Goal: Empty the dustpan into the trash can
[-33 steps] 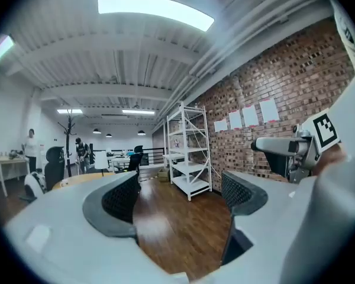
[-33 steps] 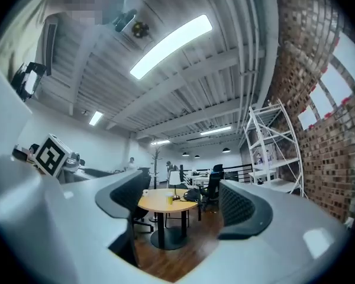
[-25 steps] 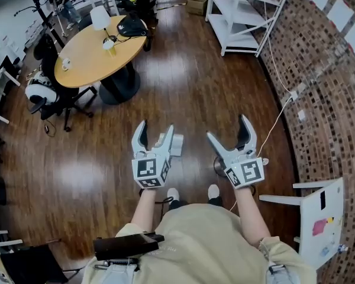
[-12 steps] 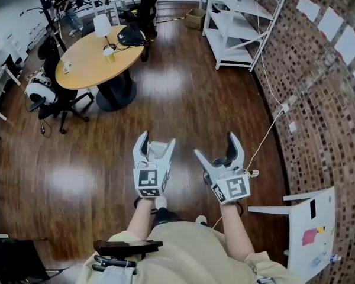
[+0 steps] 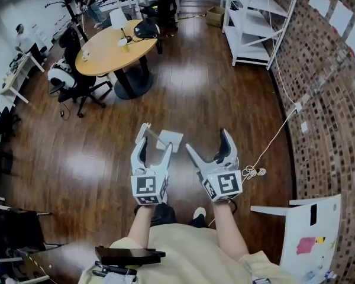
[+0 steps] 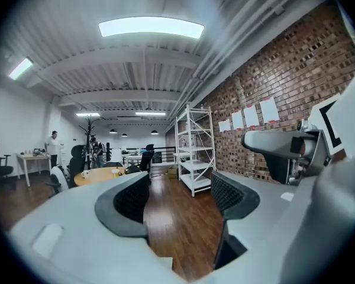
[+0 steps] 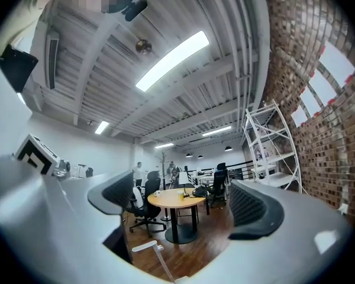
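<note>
Dustpan (image 5: 171, 138) on floor (image 5: 195, 99) below left claw (image 5: 154, 142)

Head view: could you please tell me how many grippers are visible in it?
2. The left gripper is at lower centre-left and the right gripper is just beside it on the right, both held over the wooden floor. None seems hidden.

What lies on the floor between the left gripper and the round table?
Head view: a white dustpan just beyond the left gripper, then bare wood floor.

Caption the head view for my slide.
Left tool, its jaws just closing slightly, and right tool, both open and empty, over wooden floor; dustpan ahead.
</note>
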A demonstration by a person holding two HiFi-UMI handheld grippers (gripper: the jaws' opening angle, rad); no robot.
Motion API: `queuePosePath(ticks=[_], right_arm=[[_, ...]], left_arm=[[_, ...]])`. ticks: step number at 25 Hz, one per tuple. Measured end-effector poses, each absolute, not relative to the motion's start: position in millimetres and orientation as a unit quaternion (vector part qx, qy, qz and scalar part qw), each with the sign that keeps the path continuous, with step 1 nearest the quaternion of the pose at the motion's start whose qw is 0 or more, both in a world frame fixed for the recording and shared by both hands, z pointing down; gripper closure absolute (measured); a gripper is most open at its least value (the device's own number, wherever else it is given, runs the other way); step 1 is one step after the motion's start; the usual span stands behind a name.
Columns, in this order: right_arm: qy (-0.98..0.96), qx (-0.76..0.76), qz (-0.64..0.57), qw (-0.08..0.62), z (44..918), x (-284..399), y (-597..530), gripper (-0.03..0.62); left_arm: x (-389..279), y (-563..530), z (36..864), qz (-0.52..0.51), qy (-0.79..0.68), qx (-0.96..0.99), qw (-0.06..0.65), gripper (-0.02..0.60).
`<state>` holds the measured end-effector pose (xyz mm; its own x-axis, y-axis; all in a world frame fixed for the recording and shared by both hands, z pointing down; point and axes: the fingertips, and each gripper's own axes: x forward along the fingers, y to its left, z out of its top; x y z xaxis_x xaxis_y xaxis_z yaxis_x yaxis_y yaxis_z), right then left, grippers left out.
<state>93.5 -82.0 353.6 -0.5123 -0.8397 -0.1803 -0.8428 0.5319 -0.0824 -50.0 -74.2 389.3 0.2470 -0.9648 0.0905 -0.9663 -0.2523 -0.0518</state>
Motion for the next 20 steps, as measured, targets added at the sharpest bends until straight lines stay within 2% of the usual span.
queuePosePath(ticks=[5,10,14,20], right_arm=[[0.846,-0.526,0.003,0.081,353,121,-69,0.105],[0.78,-0.624,-0.037,-0.013,373,162,-70,0.137],[0.767,-0.641,-0.029,-0.008,369,169,-58,0.137],[0.774,-0.632,0.012,0.027,344,134,-50,0.138]], left_arm=[[-47,-65,375,0.044,-0.604,0.796,0.013,0.256],[-34,-72,381,0.069,-0.578,0.813,0.016,0.255],[-32,-67,387,0.073,-0.562,0.824,0.022,0.255],[-43,-65,380,0.068,-0.55,0.832,0.014,0.255]])
